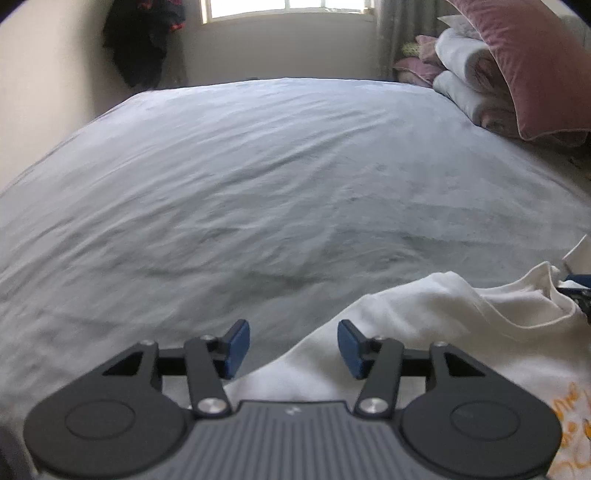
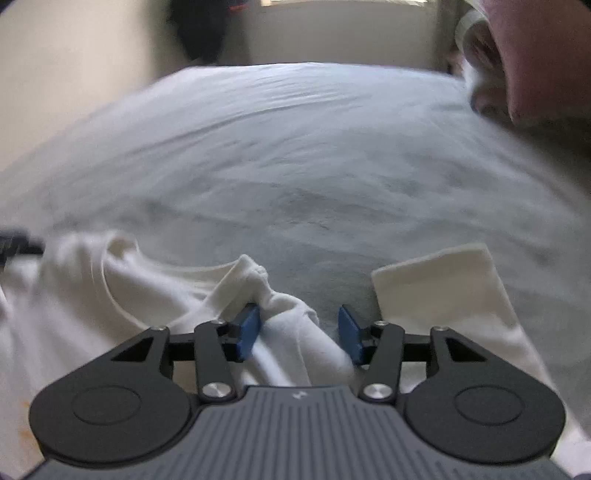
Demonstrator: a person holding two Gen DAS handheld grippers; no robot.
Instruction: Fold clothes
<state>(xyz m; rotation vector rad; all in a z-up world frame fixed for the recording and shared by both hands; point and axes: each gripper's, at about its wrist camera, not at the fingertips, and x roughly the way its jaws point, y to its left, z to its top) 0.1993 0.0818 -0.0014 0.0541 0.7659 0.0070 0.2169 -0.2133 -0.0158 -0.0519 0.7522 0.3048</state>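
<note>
Open right gripper around white shirt

We see the room from two cameras, each one sitting low behind its own gripper and looking forward along the fingers across the bed. Both face the far wall with the window, from the near edge of the bed. The left camera looks over the left gripper, with the white shirt on its right side. The right camera stands very near the shirt, behind the right gripper, and its picture is blurred. Both views share the bed, the shirt, the pink pillow at the right and the dark clothes hanging left of the window.
</note>
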